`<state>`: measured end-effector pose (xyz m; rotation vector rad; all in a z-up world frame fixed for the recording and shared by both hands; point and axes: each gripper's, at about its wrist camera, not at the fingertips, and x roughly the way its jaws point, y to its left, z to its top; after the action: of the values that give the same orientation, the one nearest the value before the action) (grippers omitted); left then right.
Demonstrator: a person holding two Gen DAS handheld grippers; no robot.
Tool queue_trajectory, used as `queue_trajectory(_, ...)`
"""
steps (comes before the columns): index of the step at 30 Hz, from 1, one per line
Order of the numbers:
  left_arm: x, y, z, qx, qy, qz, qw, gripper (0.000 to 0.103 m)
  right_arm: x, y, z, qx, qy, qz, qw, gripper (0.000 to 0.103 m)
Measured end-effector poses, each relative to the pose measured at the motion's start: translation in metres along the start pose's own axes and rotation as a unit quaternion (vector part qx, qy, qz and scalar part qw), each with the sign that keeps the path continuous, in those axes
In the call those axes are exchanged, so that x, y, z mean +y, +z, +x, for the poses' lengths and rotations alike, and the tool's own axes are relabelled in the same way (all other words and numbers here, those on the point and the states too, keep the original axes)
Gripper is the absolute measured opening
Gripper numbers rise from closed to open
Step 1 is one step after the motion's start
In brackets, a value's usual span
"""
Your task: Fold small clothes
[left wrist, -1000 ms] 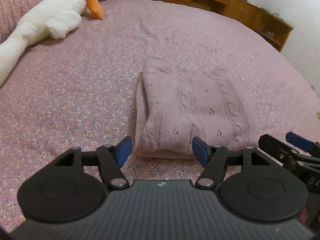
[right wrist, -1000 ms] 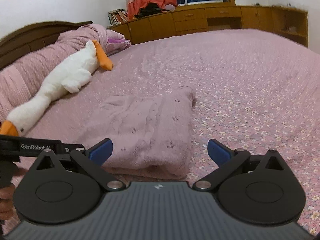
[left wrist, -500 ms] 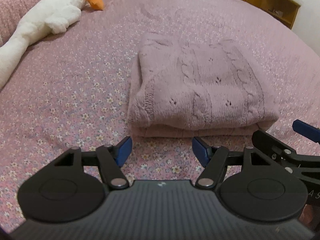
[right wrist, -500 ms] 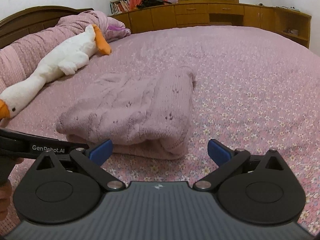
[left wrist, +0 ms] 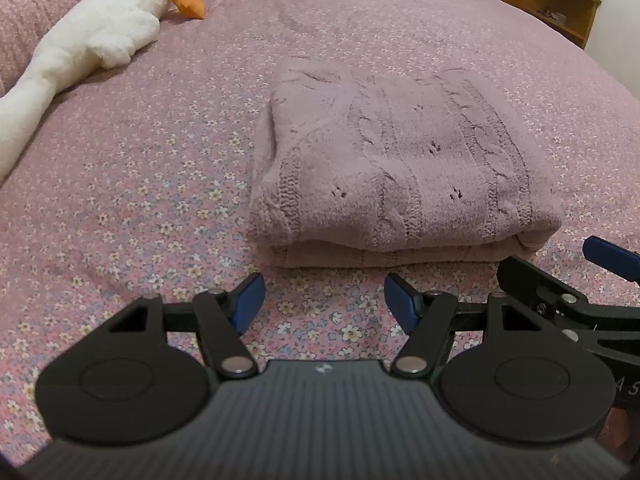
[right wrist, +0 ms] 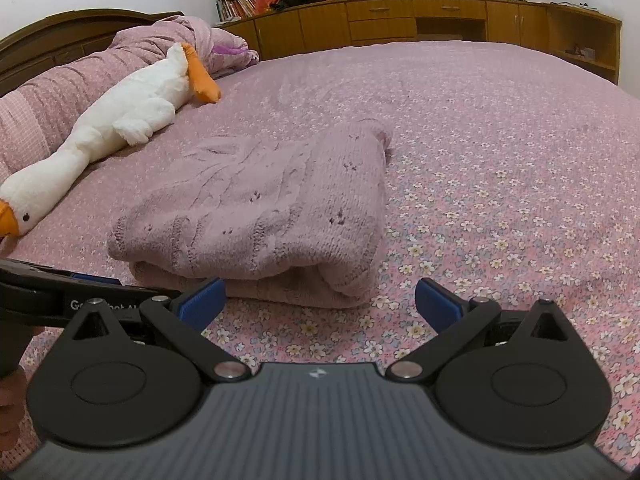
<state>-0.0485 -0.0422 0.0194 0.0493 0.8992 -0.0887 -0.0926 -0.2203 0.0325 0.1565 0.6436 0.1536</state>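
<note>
A pale mauve cable-knit sweater point(left wrist: 400, 168) lies folded in a thick rectangle on the floral bedspread; it also shows in the right wrist view point(right wrist: 264, 216). My left gripper point(left wrist: 324, 300) is open and empty, a short way in front of the sweater's near edge. My right gripper point(right wrist: 318, 304) is open and empty, just in front of the sweater's near right corner. The right gripper's fingers point(left wrist: 608, 256) show at the right edge of the left wrist view. The left gripper's body point(right wrist: 60, 300) shows at the left of the right wrist view.
A white plush goose point(right wrist: 120, 124) with an orange beak lies at the far left by a rolled pink quilt point(right wrist: 52, 96). Wooden cabinets point(right wrist: 400, 20) line the far wall. The pink floral bedspread point(right wrist: 500, 160) stretches to the right.
Both grippers have pulled back from the sweater, which now lies farther ahead. The sweater has stayed folded and in place. Both jaws have stayed open.
</note>
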Motion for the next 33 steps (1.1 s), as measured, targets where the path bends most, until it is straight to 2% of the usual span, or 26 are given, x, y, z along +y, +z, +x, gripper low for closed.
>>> queue_trajectory(33, -0.0046, -0.0012, 0.0004, 0.001, 0.004, 0.002, 1.0000, 0.068, -0.0006, -0.0035, 0.0035, 0.008, 0.000, 0.004, 1.000, 0.103)
